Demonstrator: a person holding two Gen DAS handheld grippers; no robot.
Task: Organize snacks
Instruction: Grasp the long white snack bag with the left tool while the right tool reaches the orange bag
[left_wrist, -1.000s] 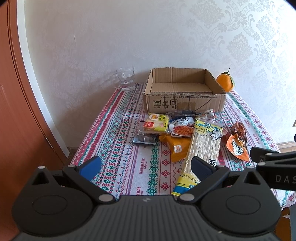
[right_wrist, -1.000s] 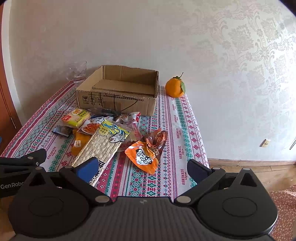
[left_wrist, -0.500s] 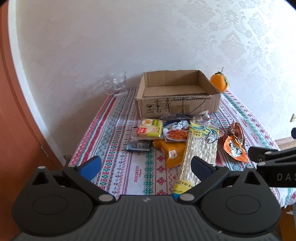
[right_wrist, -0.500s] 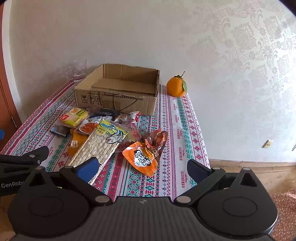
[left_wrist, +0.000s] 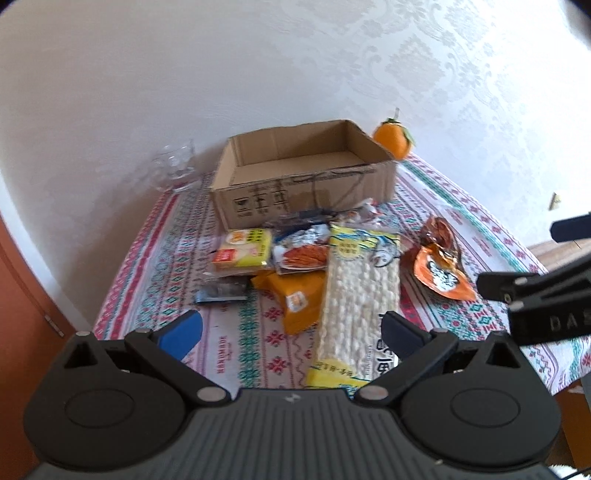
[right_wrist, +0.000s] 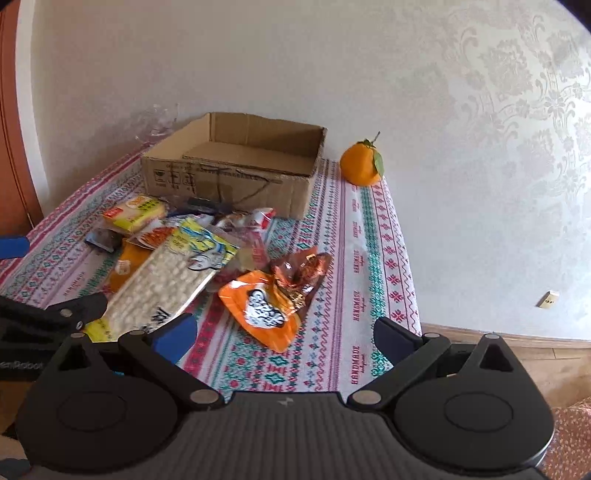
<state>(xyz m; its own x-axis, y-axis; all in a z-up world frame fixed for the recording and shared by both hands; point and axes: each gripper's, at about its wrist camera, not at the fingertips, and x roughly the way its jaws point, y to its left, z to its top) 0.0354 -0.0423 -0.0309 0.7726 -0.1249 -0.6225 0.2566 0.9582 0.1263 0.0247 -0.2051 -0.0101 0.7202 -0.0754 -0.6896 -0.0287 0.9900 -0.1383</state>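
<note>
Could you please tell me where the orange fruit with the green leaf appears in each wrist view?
Left wrist: the orange fruit sits upper right of centre, beside the cardboard box's far right corner.
Right wrist: the orange fruit sits right of centre, right of the box.
Shared landmark: the cardboard box.

Bright daylight washes both views; the left wrist view is motion-blurred throughout, the right sharper. Fisheye bending curves the edges, corners vignetted dark.
</note>
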